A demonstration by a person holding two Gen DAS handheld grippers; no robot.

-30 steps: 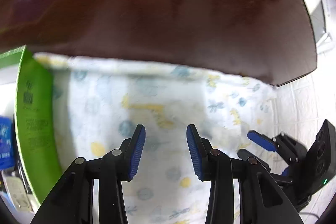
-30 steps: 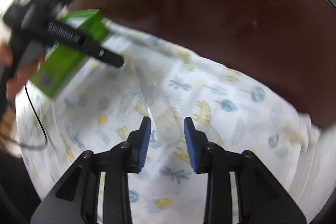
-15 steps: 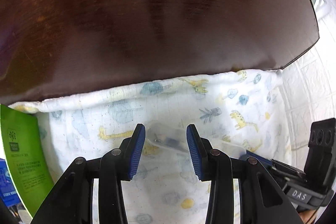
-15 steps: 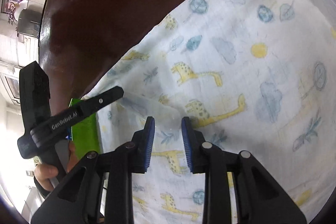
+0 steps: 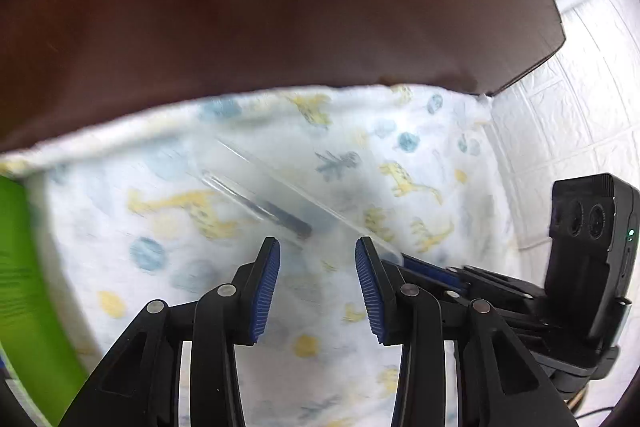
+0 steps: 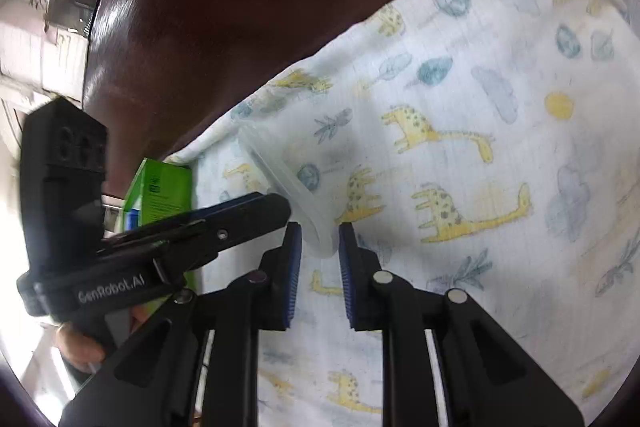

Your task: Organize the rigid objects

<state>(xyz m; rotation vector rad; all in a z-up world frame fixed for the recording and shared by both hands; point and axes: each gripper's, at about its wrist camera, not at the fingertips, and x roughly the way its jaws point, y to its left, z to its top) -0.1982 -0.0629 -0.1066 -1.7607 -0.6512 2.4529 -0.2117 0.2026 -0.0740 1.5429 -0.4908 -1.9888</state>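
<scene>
The right gripper (image 6: 320,247) was closing on the near end of a clear plastic case (image 6: 288,179) lying on the giraffe-print cloth (image 6: 480,87), apparently to lift it, while the left gripper (image 5: 317,259) hovered part-open, empty, nearby.

- The right gripper (image 6: 319,255) has rolled over: a second ago the clear plastic case (image 6: 292,183) ran straight ahead between its fingers, and now it slants up and to the left from them.
- Its jaws are closing, with the near end of the case between the pads.
- The left gripper (image 5: 317,281) has shifted along the printed cloth (image 5: 160,259); the case, absent from its view a second ago, now lies just ahead of its fingertips.
</scene>
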